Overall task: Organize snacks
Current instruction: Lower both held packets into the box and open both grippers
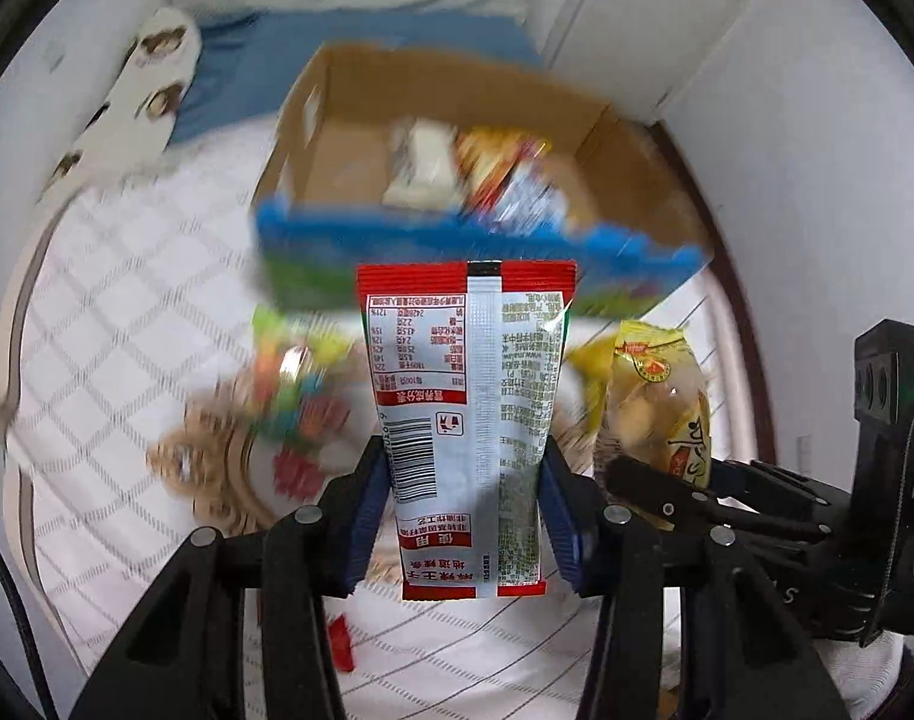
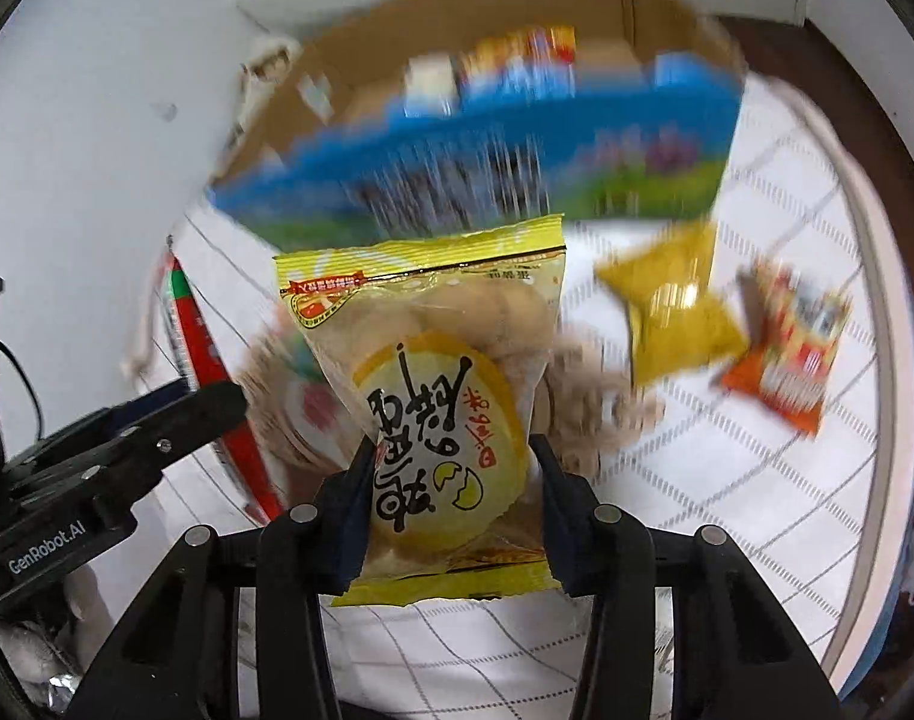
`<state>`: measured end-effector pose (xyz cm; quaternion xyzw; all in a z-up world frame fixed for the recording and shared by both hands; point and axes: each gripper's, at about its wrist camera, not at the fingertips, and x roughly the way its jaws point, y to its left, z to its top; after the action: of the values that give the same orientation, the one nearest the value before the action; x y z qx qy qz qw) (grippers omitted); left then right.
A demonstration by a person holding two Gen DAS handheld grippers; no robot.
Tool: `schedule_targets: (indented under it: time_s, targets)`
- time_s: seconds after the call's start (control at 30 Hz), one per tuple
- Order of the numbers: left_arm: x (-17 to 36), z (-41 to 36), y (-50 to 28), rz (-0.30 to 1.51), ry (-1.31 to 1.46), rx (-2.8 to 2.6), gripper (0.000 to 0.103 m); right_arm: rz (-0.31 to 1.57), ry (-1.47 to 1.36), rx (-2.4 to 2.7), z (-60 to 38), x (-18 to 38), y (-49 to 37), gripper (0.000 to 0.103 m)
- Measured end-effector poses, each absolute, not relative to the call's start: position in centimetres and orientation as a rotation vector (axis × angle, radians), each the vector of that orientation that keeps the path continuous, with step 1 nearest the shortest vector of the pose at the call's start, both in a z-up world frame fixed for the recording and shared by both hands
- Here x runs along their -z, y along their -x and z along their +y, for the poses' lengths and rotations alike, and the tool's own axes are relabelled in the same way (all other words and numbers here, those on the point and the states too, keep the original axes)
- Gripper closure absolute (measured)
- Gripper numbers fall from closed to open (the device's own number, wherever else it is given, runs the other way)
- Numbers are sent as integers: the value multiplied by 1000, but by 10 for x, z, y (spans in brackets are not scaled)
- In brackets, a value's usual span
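My left gripper (image 1: 464, 468) is shut on a red and white snack packet (image 1: 466, 396), held upright above the bed. My right gripper (image 2: 450, 462) is shut on a yellow packet of round biscuits (image 2: 432, 384); this packet also shows at the right of the left wrist view (image 1: 655, 396). Ahead of both stands an open cardboard box (image 1: 457, 138) with a blue and green printed front; it also shows in the right wrist view (image 2: 487, 138). Several snack packets lie inside it, blurred.
A white quilted bed cover (image 1: 126, 330) lies underneath. A colourful sweets packet (image 1: 294, 378) lies to the left. A yellow packet (image 2: 673, 306) and an orange-red packet (image 2: 793, 354) lie at the right. A white cabinet (image 1: 757, 60) stands behind.
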<state>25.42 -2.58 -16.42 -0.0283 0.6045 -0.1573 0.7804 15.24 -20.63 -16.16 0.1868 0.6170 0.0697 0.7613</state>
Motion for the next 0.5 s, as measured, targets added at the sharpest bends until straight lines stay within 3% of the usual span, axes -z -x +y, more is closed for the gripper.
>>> schedule_targets:
  time_s: [0.3, 0.5]
  targets:
    - [128, -68, -385, 1265, -38, 358, 58, 1209, -314, -76, -207, 106, -294, 54]
    - [181, -72, -491, 1417, -110, 285, 58, 1277, -251, 23, -229, 125, -388, 54]
